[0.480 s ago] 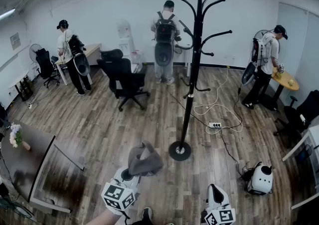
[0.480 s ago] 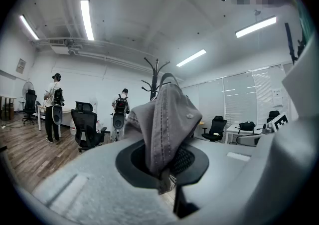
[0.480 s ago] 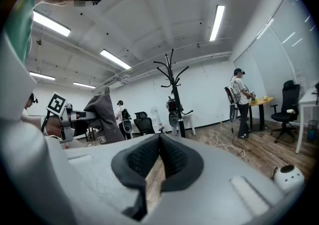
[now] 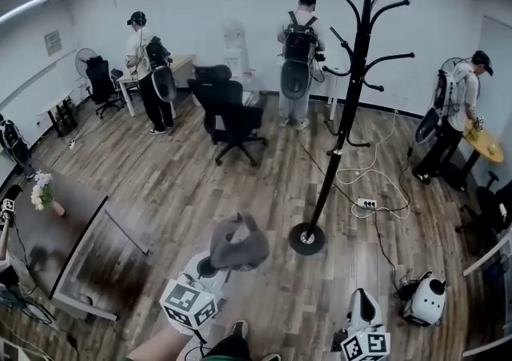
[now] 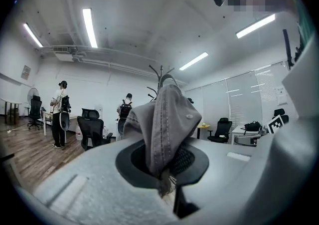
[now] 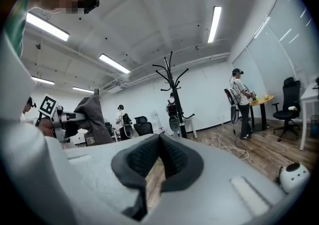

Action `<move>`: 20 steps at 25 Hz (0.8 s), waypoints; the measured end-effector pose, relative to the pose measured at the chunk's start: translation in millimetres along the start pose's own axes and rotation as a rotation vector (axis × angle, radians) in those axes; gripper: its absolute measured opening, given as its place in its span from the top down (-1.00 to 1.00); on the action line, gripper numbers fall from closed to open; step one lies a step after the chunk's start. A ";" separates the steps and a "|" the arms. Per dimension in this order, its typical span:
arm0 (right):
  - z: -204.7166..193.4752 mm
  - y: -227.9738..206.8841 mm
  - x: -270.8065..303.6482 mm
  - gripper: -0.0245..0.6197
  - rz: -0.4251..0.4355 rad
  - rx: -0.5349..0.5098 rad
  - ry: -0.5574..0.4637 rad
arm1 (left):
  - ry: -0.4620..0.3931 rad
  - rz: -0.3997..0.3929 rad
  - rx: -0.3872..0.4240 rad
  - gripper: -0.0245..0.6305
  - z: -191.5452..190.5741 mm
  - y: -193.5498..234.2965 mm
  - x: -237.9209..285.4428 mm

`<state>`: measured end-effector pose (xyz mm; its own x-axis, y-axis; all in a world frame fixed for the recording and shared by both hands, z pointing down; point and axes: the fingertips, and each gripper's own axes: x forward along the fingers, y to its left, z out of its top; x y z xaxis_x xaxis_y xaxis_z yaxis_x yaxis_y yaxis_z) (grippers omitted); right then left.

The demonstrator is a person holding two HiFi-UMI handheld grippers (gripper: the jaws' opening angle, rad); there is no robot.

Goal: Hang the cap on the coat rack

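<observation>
A grey cap (image 4: 238, 243) is pinched by its fabric in my left gripper (image 4: 210, 267), low in the head view, and stands up crumpled above the jaws. In the left gripper view the cap (image 5: 167, 124) fills the middle, clamped between the dark pads. The black coat rack (image 4: 344, 123) stands on its round base (image 4: 307, 238) ahead and to the right of the cap, apart from it; its hooks are bare. My right gripper (image 4: 364, 311) is at the bottom right, shut with nothing in it. From the right gripper view the cap (image 6: 92, 119) shows at left and the rack (image 6: 173, 94) ahead.
A black office chair (image 4: 232, 115) stands behind the rack's left. Three people work along the far wall and right side. A dark table (image 4: 48, 247) with flowers is at left. Cables and a power strip (image 4: 368, 202) lie right of the rack base, and a white device (image 4: 424, 299) sits on the floor.
The head view has swung left, so the rack and people now sit further right in it. The left gripper still holds the cap, a little lower and further right in the picture.
</observation>
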<state>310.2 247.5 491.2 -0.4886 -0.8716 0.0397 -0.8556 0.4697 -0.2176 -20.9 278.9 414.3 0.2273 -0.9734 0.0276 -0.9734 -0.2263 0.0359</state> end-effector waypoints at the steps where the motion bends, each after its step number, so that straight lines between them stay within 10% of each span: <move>1: 2.9 0.4 2.1 0.91 -0.002 -0.001 -0.002 | -0.002 -0.003 0.004 0.85 3.3 2.9 1.0; 20: 56.8 -0.7 99.8 0.91 -0.204 -0.068 -0.066 | -0.141 -0.190 -0.063 0.85 55.6 95.6 119.9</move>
<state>271.8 152.2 440.0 -0.2941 -0.9557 0.0121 -0.9462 0.2893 -0.1452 -88.3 138.6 365.5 0.3952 -0.9100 -0.1255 -0.9090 -0.4071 0.0896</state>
